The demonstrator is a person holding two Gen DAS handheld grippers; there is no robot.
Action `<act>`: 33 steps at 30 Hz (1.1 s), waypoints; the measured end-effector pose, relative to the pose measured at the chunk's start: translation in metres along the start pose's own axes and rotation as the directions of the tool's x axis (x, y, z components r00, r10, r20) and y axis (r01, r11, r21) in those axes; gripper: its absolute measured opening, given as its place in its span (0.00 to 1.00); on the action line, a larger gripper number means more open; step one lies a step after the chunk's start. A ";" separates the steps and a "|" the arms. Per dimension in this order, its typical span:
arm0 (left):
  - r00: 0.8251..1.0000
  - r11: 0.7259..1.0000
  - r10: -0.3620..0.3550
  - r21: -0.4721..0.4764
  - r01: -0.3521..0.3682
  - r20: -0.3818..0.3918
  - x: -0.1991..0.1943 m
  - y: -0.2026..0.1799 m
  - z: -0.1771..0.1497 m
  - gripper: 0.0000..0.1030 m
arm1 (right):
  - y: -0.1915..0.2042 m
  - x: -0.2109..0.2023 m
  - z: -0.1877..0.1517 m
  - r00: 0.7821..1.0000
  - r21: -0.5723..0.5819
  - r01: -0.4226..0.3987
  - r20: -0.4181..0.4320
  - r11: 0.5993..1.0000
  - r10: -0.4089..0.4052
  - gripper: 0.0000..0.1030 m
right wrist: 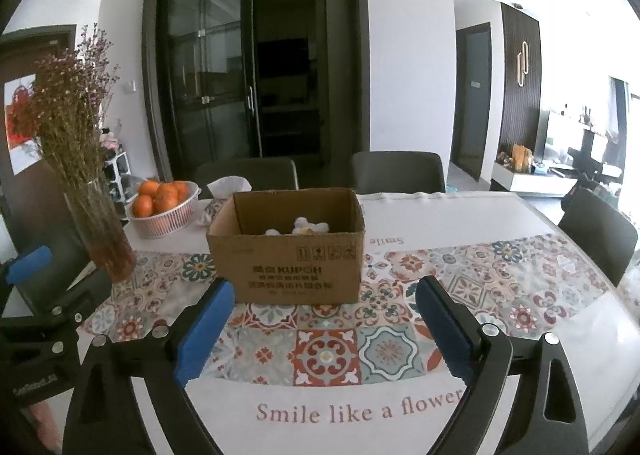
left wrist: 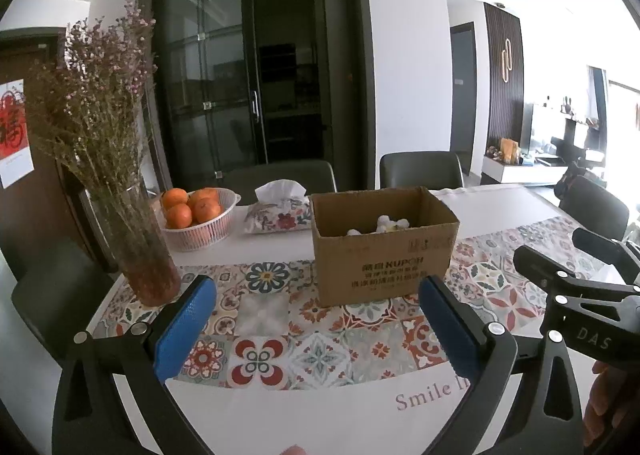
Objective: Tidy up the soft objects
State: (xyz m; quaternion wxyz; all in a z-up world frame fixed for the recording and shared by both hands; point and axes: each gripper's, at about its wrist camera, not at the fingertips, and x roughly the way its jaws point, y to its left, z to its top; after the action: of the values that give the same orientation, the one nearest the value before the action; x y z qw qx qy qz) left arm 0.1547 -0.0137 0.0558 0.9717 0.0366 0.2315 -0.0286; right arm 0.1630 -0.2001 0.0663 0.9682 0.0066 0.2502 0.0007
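An open cardboard box (left wrist: 384, 255) stands on the patterned tablecloth; it also shows in the right wrist view (right wrist: 288, 255). Inside it lie white and yellow soft toys (left wrist: 390, 224), seen too in the right wrist view (right wrist: 304, 226), mostly hidden by the box walls. My left gripper (left wrist: 318, 325) is open and empty, held above the table in front of the box. My right gripper (right wrist: 324, 329) is open and empty, also in front of the box. The right gripper's body shows at the right edge of the left wrist view (left wrist: 580, 295).
A glass vase of dried flowers (left wrist: 136, 251) stands at the left. Behind it are a white basket of oranges (left wrist: 198, 221) and a floral tissue pouch (left wrist: 280, 211). Dark chairs (left wrist: 420, 169) surround the table (right wrist: 580, 343).
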 end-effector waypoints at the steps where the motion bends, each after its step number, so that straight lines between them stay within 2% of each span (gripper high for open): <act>1: 1.000 1.000 0.004 0.001 -0.004 0.000 -0.001 0.000 -0.001 1.00 | 0.000 -0.001 -0.001 1.000 -0.001 0.000 -0.001 1.000 0.000 0.91; 12: 1.000 1.000 0.005 0.011 -0.005 0.010 -0.012 -0.002 -0.007 1.00 | -0.001 -0.007 -0.007 1.000 0.010 -0.026 -0.008 1.000 0.026 0.91; 33: 1.000 1.000 -0.002 0.007 0.002 0.006 -0.012 -0.001 -0.007 1.00 | 0.002 -0.007 -0.008 1.000 0.005 -0.022 -0.017 1.000 0.022 0.91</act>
State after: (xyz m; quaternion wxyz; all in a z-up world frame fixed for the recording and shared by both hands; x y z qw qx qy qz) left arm 0.1410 -0.0139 0.0553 0.9722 0.0397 0.2285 -0.0305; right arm 0.1526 -0.1985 0.0625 0.9660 0.0119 0.2582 0.0108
